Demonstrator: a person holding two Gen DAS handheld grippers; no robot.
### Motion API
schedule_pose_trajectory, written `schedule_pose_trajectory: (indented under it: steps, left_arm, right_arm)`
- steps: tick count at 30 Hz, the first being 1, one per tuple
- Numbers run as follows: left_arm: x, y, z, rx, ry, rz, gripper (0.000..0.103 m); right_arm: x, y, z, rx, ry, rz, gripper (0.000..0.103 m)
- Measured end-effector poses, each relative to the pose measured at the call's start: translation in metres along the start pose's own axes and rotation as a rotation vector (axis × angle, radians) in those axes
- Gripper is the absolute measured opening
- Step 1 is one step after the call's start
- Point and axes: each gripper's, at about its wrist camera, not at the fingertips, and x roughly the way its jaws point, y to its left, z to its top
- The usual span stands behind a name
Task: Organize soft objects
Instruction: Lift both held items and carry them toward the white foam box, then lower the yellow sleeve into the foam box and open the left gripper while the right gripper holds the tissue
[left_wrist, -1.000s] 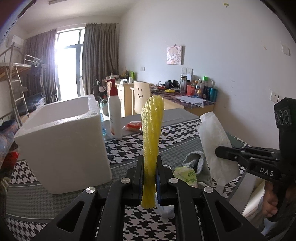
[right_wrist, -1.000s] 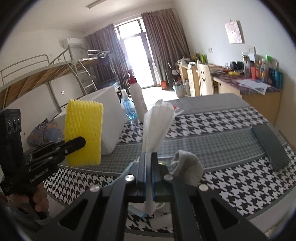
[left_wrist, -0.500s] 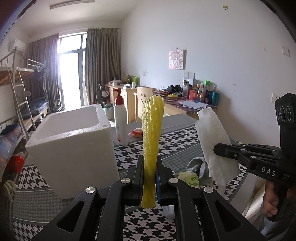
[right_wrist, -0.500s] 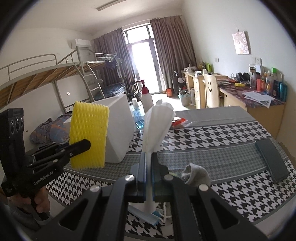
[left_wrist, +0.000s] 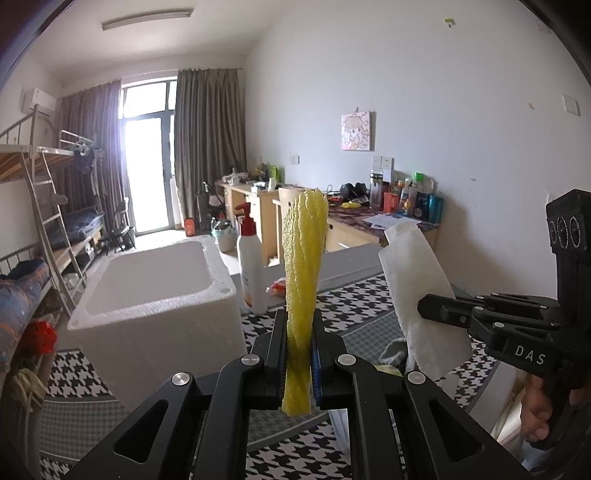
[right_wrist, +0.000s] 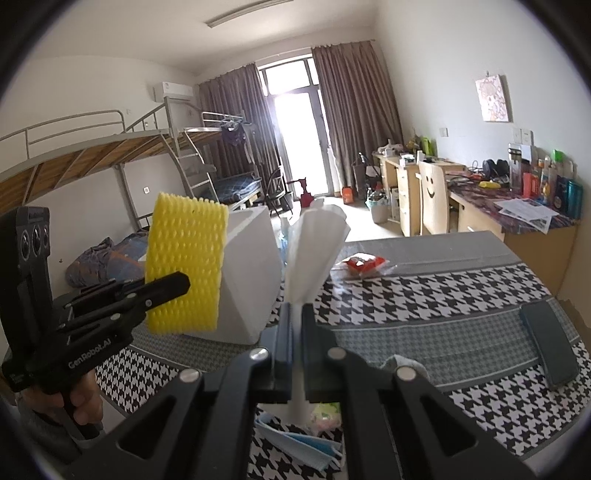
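- While both grippers hang above the houndstooth table (right_wrist: 461, 295), the left gripper (left_wrist: 298, 354) is pinched on a yellow foam net sleeve (left_wrist: 303, 280), which stands upright between its jaws, clear of the table
- Seen from the right wrist, that sleeve (right_wrist: 184, 266) shows its broad ribbed face, in front of the white foam box (right_wrist: 251, 273)
- Right gripper (right_wrist: 297, 343) is clamped on a white sheet of soft wrap (right_wrist: 314, 251), which fans out above its jaws; from the left wrist the same sheet (left_wrist: 421, 295) tilts over the table's right edge
- White foam box (left_wrist: 155, 295) sits open-topped toward the table's left side, with a white pump bottle (left_wrist: 251, 266) just beside it
- 1 grey sock (right_wrist: 406, 363) lies crumpled near the table's front edge, close below the right gripper
- 1 dark flat case (right_wrist: 546, 343) rests near the right edge
- 1 red-and-white packet (right_wrist: 364, 264) lies toward the far edge
- A hand (left_wrist: 535, 417) grips the right handle
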Motion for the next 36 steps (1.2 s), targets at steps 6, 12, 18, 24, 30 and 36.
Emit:
schedule_pose_trajectory:
  steps: [6, 12, 18, 24, 30, 36]
  left_arm:
    - [0.003, 0.003, 0.009, -0.003, -0.015, 0.021, 0.011]
    - [0.007, 0.006, 0.014, -0.003, -0.026, 0.039, 0.011]
    - [0.01, 0.009, 0.022, -0.001, -0.035, 0.047, 0.011]
    - [0.012, 0.016, 0.028, -0.005, -0.042, 0.065, 0.011]
    - [0.015, 0.021, 0.035, -0.01, -0.048, 0.083, 0.011]
    - [0.015, 0.025, 0.04, -0.011, -0.06, 0.102, 0.011]
  right_arm:
    - [0.005, 0.002, 0.009, -0.005, -0.01, 0.004, 0.006]
    - [0.007, 0.005, 0.018, -0.013, -0.023, 0.01, 0.006]
    - [0.008, 0.009, 0.025, -0.028, -0.031, 0.022, 0.006]
    - [0.013, 0.012, 0.034, -0.037, -0.038, 0.024, 0.006]
    - [0.016, 0.014, 0.043, -0.049, -0.049, 0.031, 0.006]
    - [0.021, 0.017, 0.053, -0.057, -0.057, 0.037, 0.006]
